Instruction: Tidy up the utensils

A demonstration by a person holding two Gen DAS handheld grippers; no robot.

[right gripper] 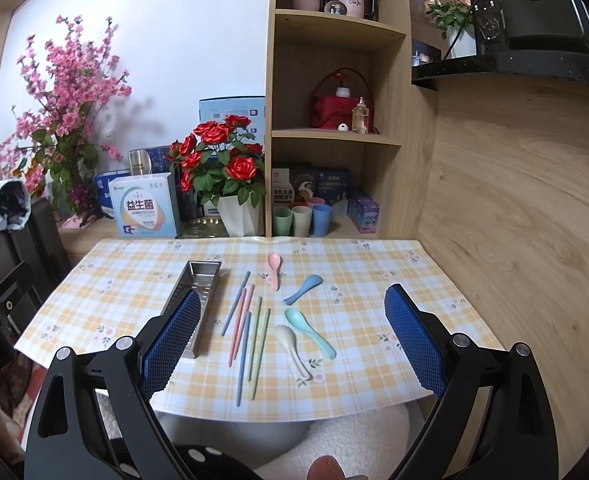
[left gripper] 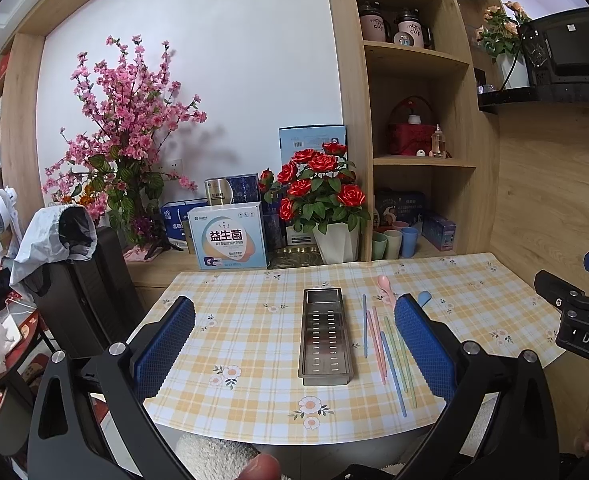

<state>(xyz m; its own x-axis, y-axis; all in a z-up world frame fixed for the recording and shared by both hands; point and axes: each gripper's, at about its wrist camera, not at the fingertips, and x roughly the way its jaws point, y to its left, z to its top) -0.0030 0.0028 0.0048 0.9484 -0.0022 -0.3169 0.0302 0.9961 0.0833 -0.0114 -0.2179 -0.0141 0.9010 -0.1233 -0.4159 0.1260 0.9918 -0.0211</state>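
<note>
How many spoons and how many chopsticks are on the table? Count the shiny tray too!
Spoons: 4
Chopsticks: 6
Metal tray: 1
Total: 11

In the right wrist view, the metal tray (right gripper: 198, 280) has its near half hidden behind the right gripper's left finger (right gripper: 172, 344). In the left wrist view, the blue spoon (left gripper: 424, 298) shows only its tip above a finger (left gripper: 424, 350); the right gripper (left gripper: 582, 312) is cut off at the right edge.
</note>
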